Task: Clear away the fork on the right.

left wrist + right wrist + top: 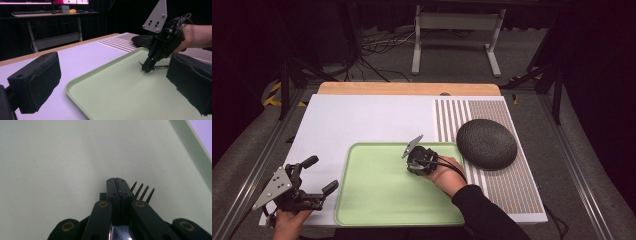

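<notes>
The right gripper [150, 67] pinched a fork [142, 191] in closed jaws, low over the green tray [362, 200], apparently setting it down. Next, those jaws would need to open. Left of the tray, the left gripper [319, 175] hovered, jaws spread.
</notes>
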